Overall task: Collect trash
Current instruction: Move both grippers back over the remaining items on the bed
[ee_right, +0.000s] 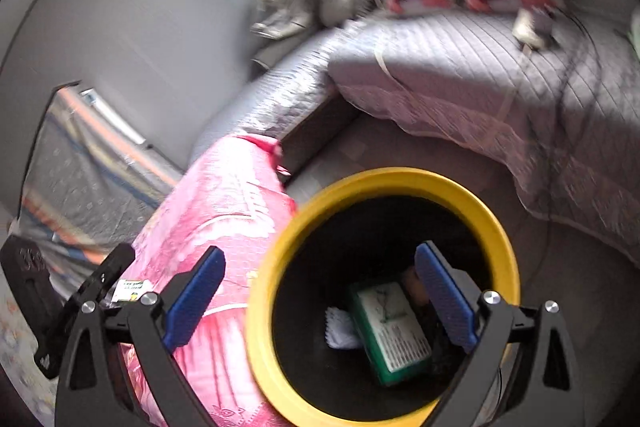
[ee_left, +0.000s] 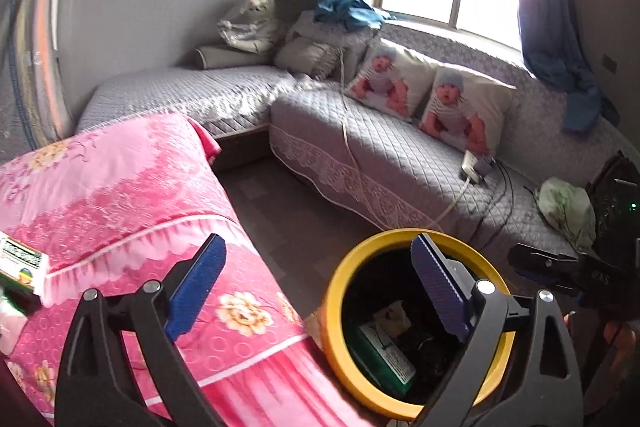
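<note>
Both tools stand released, with nothing between the pads. The left gripper [ee_left: 316, 291] hangs with one finger over the pink floral cover [ee_left: 132, 187] and the other over the yellow-rimmed bin [ee_left: 340, 343]. The right gripper [ee_right: 320, 295] hangs above the same bin [ee_right: 264, 327], its right finger inside the outline of the rim.

Location of the trash: a green box [ee_right: 390, 333], a white crumpled piece [ee_right: 340, 327] and a tan scrap [ee_left: 394, 313] lie at the bottom of the bin, below and ahead of the right gripper. A second green-and-white box [ee_left: 22, 263] rests on the pink cover, far to the left of the left gripper. It appears to be the next item to collect.

Hazards from this position:

1. Tool collision. The other gripper shows at the right edge of the left wrist view, near the left tool. A sideways swing by either hand could knock the two together.
2. Bin upset. The bin stands just beside the draped cover. A finger that catches the rim on withdrawal could tip it and spill the collected items.
3. Fabric snag. A low reach toward the remaining box could drag the pads across the cover and pull it, shifting the box off the edge.
4. Poor grasp. The right wrist view is blurred; aiming from it is unreliable.
</note>
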Demonstrator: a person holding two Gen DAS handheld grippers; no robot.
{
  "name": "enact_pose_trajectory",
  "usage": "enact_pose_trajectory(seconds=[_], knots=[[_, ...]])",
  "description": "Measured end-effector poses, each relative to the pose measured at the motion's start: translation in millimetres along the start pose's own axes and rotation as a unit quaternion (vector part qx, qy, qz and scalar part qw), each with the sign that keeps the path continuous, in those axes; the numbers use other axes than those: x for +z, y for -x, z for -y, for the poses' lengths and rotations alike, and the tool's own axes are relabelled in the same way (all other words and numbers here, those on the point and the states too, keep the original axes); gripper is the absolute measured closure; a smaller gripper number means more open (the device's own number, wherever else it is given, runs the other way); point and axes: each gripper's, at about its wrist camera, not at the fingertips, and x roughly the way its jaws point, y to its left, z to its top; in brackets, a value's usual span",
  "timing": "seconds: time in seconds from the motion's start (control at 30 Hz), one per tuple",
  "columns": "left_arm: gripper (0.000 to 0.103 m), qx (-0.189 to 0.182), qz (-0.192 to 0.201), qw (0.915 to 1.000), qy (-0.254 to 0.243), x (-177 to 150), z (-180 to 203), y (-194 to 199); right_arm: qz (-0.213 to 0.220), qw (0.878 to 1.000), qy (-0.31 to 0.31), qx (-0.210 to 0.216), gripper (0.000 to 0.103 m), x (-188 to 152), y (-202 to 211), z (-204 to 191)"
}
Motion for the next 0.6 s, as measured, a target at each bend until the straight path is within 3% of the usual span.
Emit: enact_pose_trajectory(seconds=[0.17,0.33,0.53,0.6], knots=[[0.011,0.042,0.049,0.9979,-0.002,1,-29,42,0.03,0.993,0.112,0.034,0.008,-6,4,-53],[0.01,0.097,0.073,0.9925,0.013,-10,-81,91,0.026,0.968,0.238,0.071,0.008,-22,-5,-116],[0.01,0.182,0.086,0.9778,0.058,-42,-168,156,0.006,0.921,0.362,0.141,0.008,-52,-28,-195],[0.01,0.209,0.086,0.9711,0.076,-58,-193,177,-0.01,0.9,0.403,0.168,0.008,-64,-42,-225]])
